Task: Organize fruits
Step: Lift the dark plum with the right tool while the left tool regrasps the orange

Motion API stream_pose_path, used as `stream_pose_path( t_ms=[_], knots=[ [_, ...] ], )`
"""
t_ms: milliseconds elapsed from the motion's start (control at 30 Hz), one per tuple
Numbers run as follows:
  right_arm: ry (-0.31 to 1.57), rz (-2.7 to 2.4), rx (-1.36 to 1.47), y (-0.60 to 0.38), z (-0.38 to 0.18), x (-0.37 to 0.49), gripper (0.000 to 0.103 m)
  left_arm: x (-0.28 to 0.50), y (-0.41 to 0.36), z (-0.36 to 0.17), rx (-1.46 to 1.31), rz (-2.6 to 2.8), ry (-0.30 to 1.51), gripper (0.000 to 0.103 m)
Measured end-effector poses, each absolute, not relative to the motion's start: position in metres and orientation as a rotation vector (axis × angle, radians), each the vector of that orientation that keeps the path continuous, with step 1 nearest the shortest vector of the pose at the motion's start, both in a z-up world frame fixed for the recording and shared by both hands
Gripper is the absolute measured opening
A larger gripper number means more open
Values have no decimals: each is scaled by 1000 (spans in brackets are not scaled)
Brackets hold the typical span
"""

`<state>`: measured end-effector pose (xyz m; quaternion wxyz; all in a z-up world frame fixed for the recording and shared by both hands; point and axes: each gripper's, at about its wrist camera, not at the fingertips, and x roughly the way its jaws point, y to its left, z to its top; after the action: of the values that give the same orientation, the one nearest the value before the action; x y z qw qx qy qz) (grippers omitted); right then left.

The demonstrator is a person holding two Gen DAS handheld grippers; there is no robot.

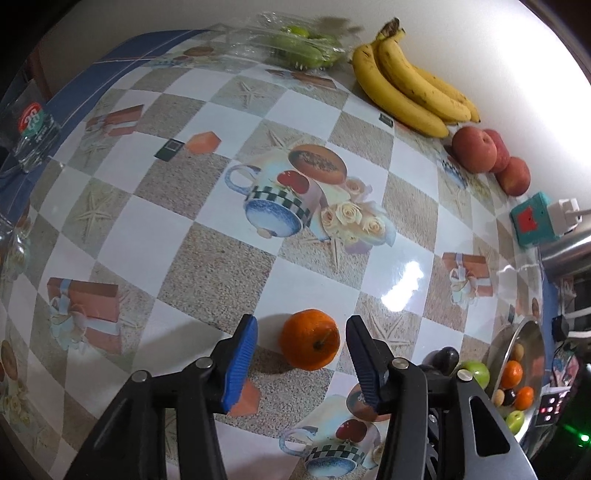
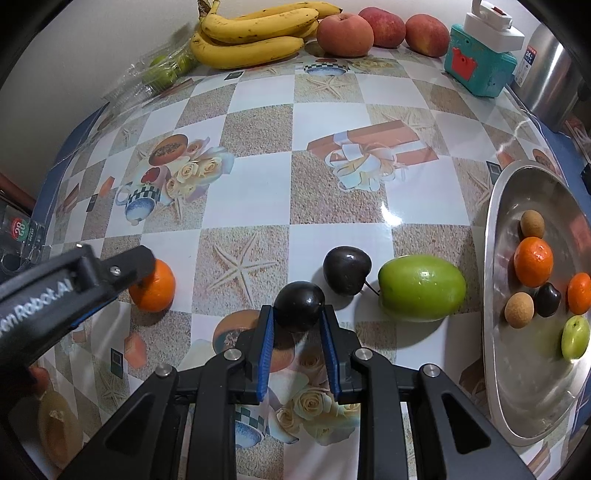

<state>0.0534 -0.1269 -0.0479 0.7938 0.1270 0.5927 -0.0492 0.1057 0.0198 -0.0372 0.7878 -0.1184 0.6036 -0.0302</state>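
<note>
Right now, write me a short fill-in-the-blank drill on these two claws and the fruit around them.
1. The right claw is shut on a dark ____.
2. The left claw stands open around an ____ that rests on the table.
3. The big green fruit lies on the table, not in the metal ____.
4. Along the wall, the bananas lie beside three ____.

Missing words: plum; orange; tray; peaches

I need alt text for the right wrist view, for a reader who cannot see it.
The right gripper is shut on a dark plum above a patterned tablecloth. A second plum and a green fruit lie beyond it, beside a metal tray holding small fruits. At left, the left gripper stands over an orange.
</note>
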Motion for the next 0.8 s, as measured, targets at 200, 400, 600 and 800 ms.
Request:
stream_pose_path(
  t_ms=[200,400,600,800],
  knots=[
    [1274,-103,277,-127,-47,53,26,108,15,-44,-226,-60,1318,47],
    [1275,-99,283,-127,-47,53,26,108,11,-39,-209,-80,1310,37],
    [1268,-85,300,-128,-44,52,26,108,11,-34,-219,-86,1290,37],
    [1239,-74,326,-133,-34,49,26,105,11,-24,-233,-99,1255,37]
  ],
)
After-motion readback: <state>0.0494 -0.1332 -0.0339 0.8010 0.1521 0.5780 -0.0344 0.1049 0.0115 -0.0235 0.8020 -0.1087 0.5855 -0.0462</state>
